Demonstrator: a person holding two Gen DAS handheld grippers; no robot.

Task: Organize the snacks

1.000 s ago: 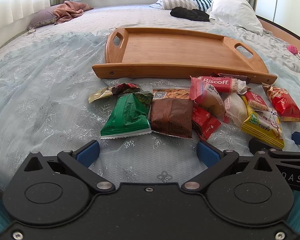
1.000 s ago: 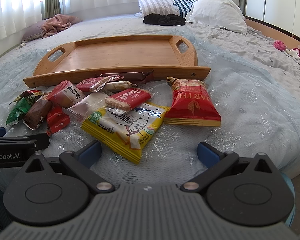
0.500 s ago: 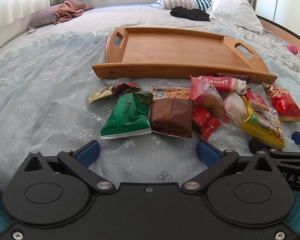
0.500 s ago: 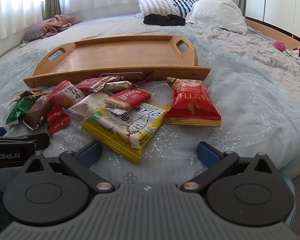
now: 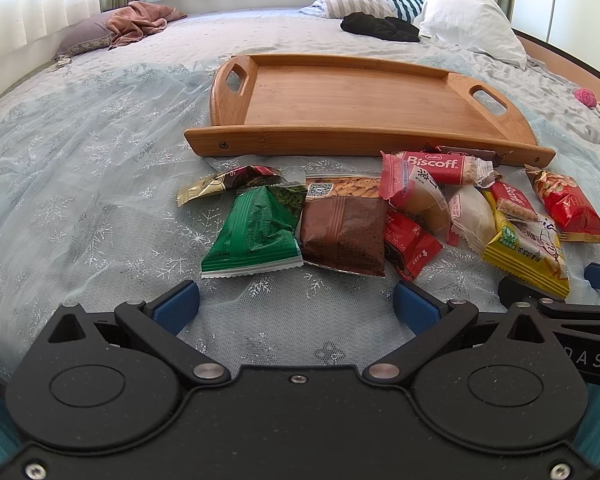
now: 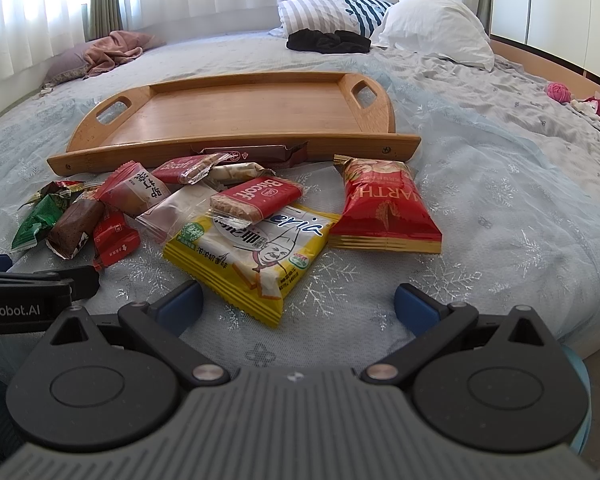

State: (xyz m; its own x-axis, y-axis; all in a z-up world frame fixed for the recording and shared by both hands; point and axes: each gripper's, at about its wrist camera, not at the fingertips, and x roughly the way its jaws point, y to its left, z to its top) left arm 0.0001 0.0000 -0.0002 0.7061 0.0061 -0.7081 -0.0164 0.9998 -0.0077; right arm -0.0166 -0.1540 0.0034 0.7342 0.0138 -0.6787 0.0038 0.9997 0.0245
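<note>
Left gripper (image 5: 296,300) jaws spread, empty, facing green packet (image 5: 256,234), brown packet (image 5: 342,232). Wooden tray (image 6: 236,146) beyond snacks, long axis left-right, bare. Right gripper (image 6: 298,302) jaws spread, empty, before yellow packet (image 6: 252,256). Right view only: chocolate bar (image 6: 244,155) against tray rim.

2 black grippers: left gripper (image 5: 296,300), right gripper (image 6: 298,302), blue fingertip pads (image 5: 176,306), silver pivot screws (image 5: 204,370).
</note>
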